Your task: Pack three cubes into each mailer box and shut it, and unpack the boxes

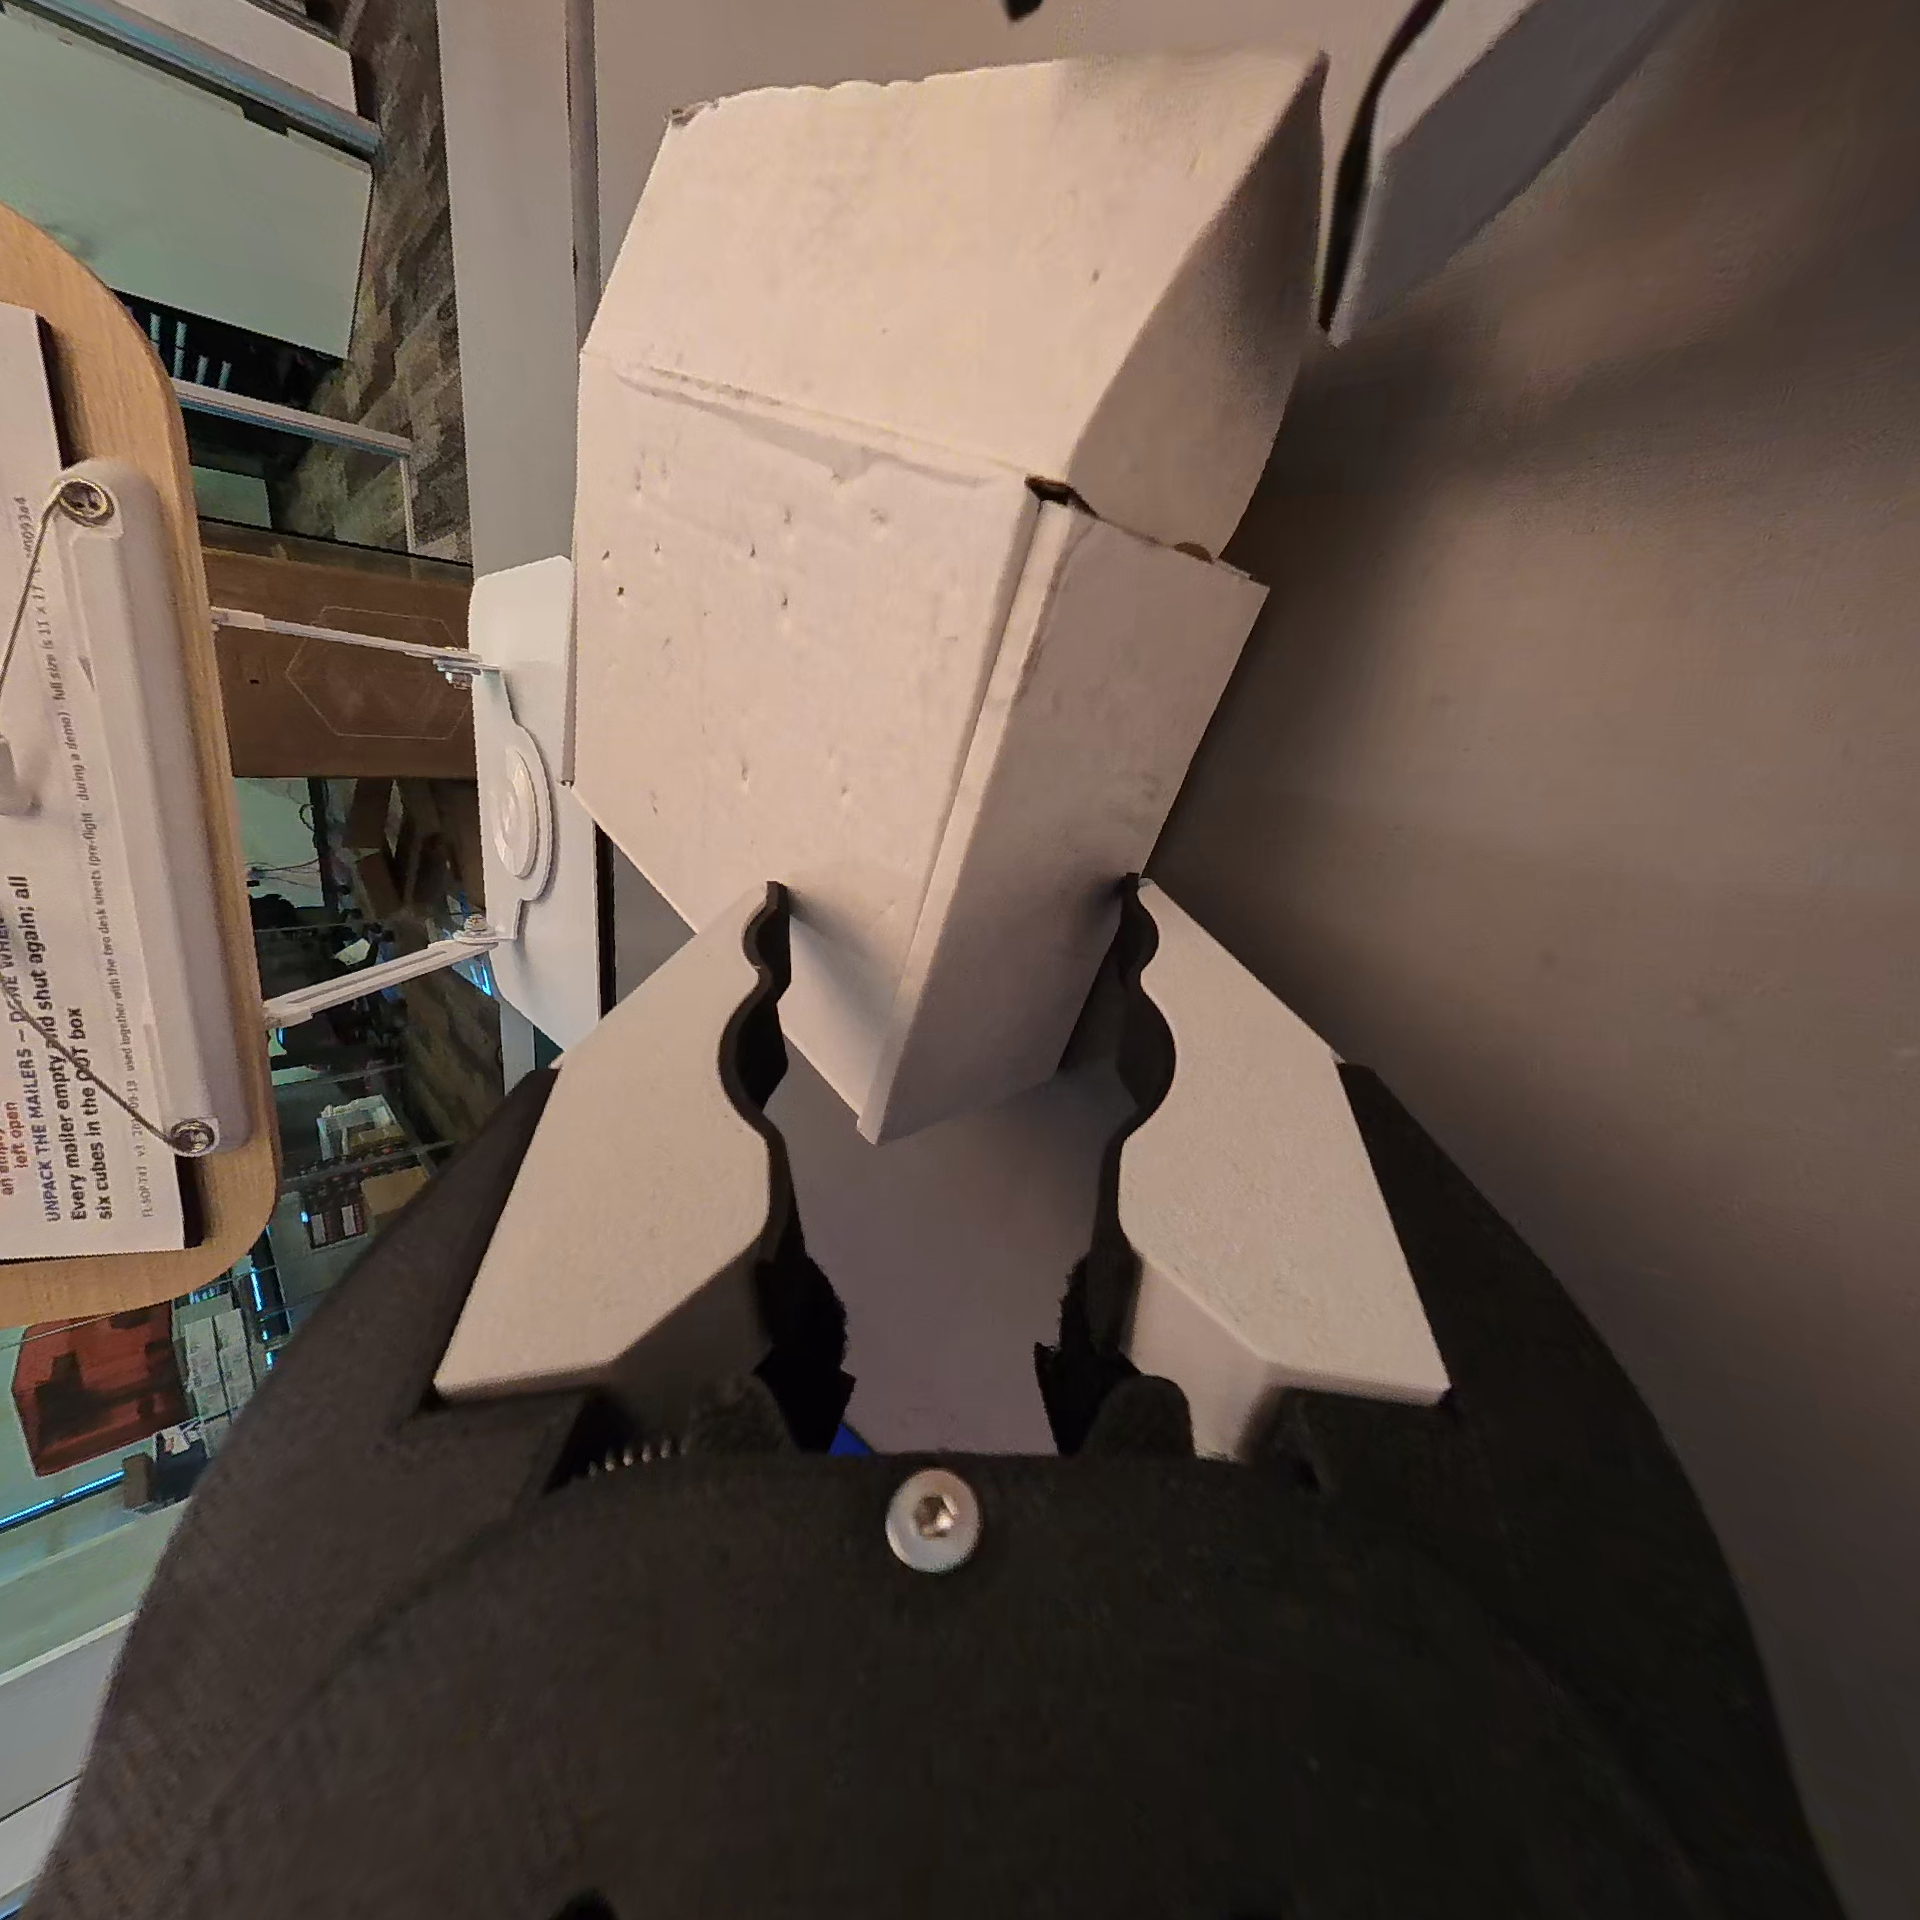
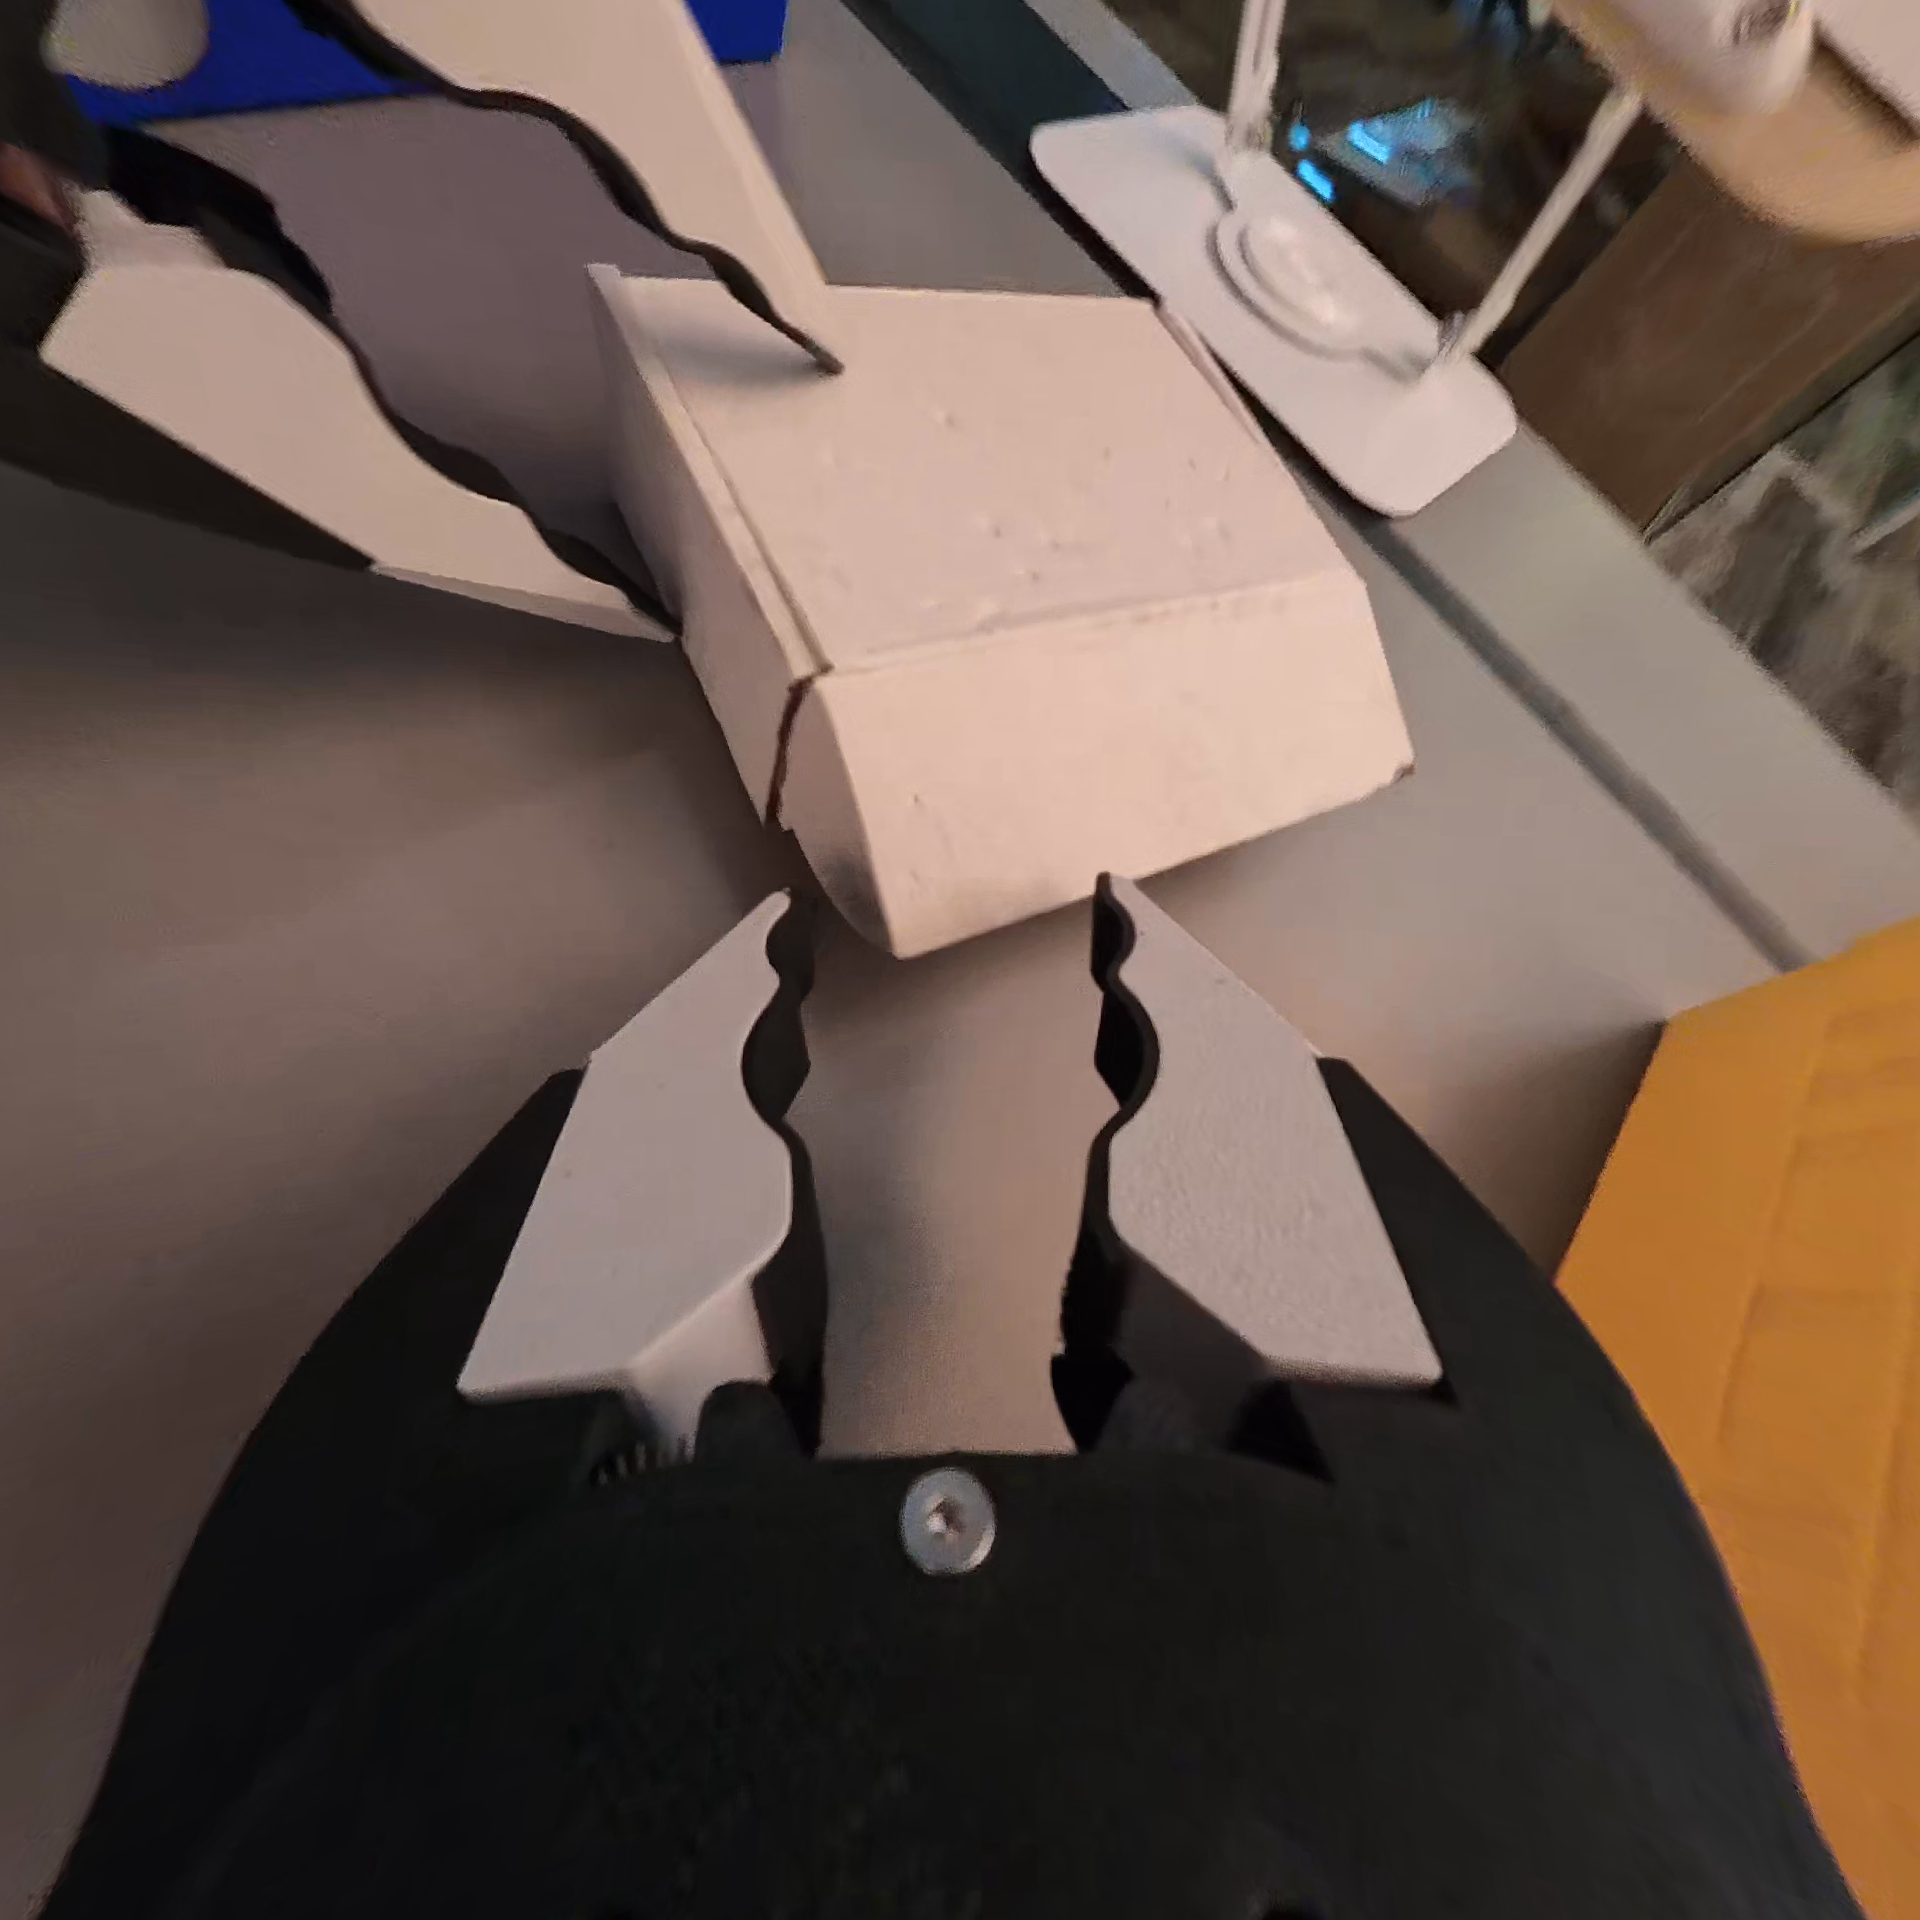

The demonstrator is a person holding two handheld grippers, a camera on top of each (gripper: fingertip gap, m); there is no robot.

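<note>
A shut white mailer box point(image 1: 831, 623) lies on the grey table point(image 1: 1558, 935). My left gripper point(image 1: 953, 891) is shut on one end of it, with one finger on each side of a corner. In the right wrist view the same box point(image 2: 987, 540) lies ahead, and the left gripper point(image 2: 748, 497) clamps its far left end. My right gripper point(image 2: 948, 894) is open and empty, its tips just at the box's near corner and not closed on it. No cubes are in view.
A yellow padded mailer point(image 2: 1766, 1403) lies at the right near the table edge. A white stand base point(image 2: 1278, 301) sits behind the box. A blue object point(image 2: 239, 62) is at the far left. A wooden board with a printed sheet point(image 1: 104, 779) stands beside the box. Left tips to right tips: about 10 cm. The yellow padded mailer point(image 2: 1766, 1403) is about 15 cm from my right fingertips.
</note>
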